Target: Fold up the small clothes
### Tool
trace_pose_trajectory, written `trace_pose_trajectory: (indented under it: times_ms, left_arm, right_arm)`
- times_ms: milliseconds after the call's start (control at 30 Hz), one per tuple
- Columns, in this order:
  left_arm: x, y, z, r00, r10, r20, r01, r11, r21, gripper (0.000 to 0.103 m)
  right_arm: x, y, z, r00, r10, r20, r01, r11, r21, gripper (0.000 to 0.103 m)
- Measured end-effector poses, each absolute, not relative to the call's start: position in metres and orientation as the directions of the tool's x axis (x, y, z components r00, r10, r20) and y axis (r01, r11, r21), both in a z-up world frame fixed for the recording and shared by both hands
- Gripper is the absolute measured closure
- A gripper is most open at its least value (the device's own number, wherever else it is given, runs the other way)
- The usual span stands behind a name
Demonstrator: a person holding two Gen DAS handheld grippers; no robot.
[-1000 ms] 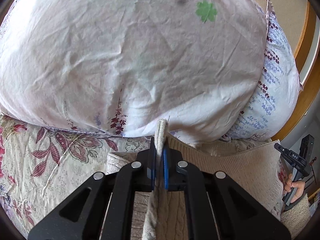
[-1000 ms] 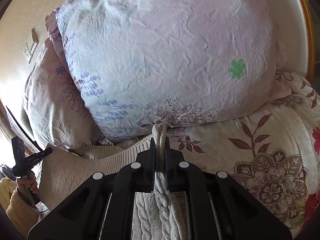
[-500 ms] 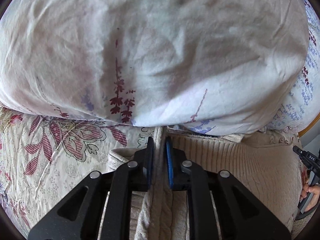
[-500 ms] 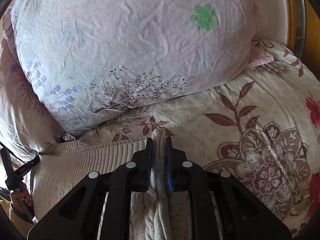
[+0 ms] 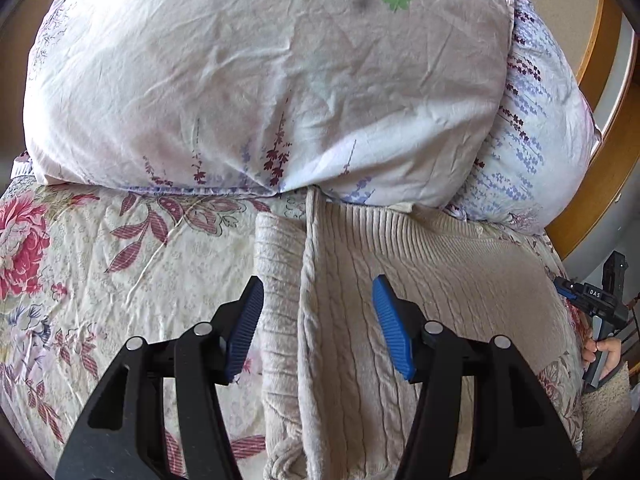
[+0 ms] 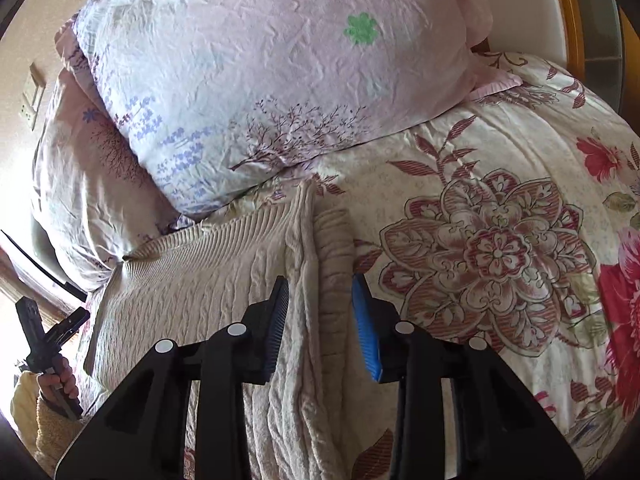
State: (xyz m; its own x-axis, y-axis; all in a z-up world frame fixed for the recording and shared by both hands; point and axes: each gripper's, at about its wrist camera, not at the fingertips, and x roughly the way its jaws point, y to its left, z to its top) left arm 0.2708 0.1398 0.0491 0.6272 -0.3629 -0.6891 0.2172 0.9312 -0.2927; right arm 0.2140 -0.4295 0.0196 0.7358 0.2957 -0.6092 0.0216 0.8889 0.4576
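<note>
A beige cable-knit sweater (image 5: 420, 280) lies folded on the floral bedspread (image 5: 120, 280), its ribbed hem against the pillows. My left gripper (image 5: 318, 320) is open just above the sweater's left folded edge, blue pads apart, holding nothing. The sweater also shows in the right wrist view (image 6: 208, 280). My right gripper (image 6: 320, 320) is open above its right folded edge and sleeve, holding nothing. The right gripper shows far right in the left wrist view (image 5: 596, 304), and the left gripper far left in the right wrist view (image 6: 44, 332).
Two pale floral pillows (image 5: 260, 80) are stacked right behind the sweater, also in the right wrist view (image 6: 280, 60). A wooden bed frame (image 5: 600, 160) runs at the right. The bedspread (image 6: 500, 240) spreads to the right of the sweater.
Both grippers were shut on the sweater's edges near the pillows. Both have now opened, let the fabric go onto the bed, and drawn back a little.
</note>
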Motion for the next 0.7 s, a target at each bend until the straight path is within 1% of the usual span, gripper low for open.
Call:
trace_pose_trajectory:
  times_ms: [100,167,233,267,300,333,367,400,433,533,600,667,700]
  left_arm:
    - [0.269,0.137,0.04,0.606,-0.355,-0.712,0.217,0.935,-0.281,0.046]
    - [0.268,0.136,0.034,0.596,-0.349,-0.723,0.218,0.937,-0.273,0.046]
    - [0.268,0.134,0.03,0.589,-0.339,-0.734,0.216,0.941,-0.262,0.048]
    - [0.268,0.133,0.027,0.586,-0.333,-0.739,0.214,0.943,-0.255,0.049]
    - [0.269,0.132,0.025,0.581,-0.328,-0.745,0.213,0.945,-0.249,0.056]
    - [0.269,0.131,0.023,0.577,-0.316,-0.753,0.208,0.949,-0.238,0.063]
    - [0.27,0.129,0.021,0.575,-0.305,-0.759,0.204,0.952,-0.228,0.066]
    - [0.27,0.129,0.019,0.572,-0.297,-0.765,0.199,0.954,-0.222,0.075]
    - [0.271,0.13,0.018,0.57,-0.291,-0.768,0.193,0.956,-0.219,0.076]
    - [0.272,0.132,0.017,0.568,-0.289,-0.77,0.177,0.957,-0.229,0.078]
    - [0.272,0.132,0.017,0.568,-0.285,-0.772,0.177,0.958,-0.224,0.077]
    - [0.272,0.131,0.017,0.575,-0.268,-0.773,0.175,0.963,-0.203,0.071]
    - [0.272,0.131,0.016,0.579,-0.259,-0.773,0.17,0.966,-0.196,0.066]
  right_arm:
    - [0.217,-0.42,0.016,0.725,0.291,-0.624,0.008,0.903,0.43,0.071]
    - [0.219,-0.415,0.015,0.719,0.277,-0.638,0.011,0.913,0.408,0.076]
    - [0.219,-0.413,0.013,0.714,0.271,-0.646,0.012,0.917,0.398,0.086]
    - [0.22,-0.412,0.013,0.713,0.269,-0.647,0.013,0.918,0.396,0.089]
    - [0.219,-0.411,0.013,0.717,0.264,-0.645,0.014,0.92,0.391,0.092]
    - [0.217,-0.41,0.014,0.723,0.254,-0.643,0.016,0.924,0.382,0.093]
    - [0.216,-0.411,0.016,0.728,0.244,-0.64,0.019,0.927,0.375,0.093]
    - [0.214,-0.411,0.017,0.731,0.235,-0.641,0.025,0.929,0.369,0.094]
    - [0.213,-0.41,0.017,0.733,0.226,-0.642,0.032,0.931,0.364,0.094]
    - [0.21,-0.409,0.013,0.725,0.201,-0.658,0.064,0.933,0.355,0.094]
    - [0.209,-0.407,0.011,0.723,0.181,-0.667,0.079,0.937,0.339,0.094]
    - [0.21,-0.401,0.013,0.722,0.145,-0.677,0.089,0.95,0.298,0.094]
    - [0.211,-0.398,0.015,0.721,0.127,-0.682,0.095,0.956,0.278,0.094]
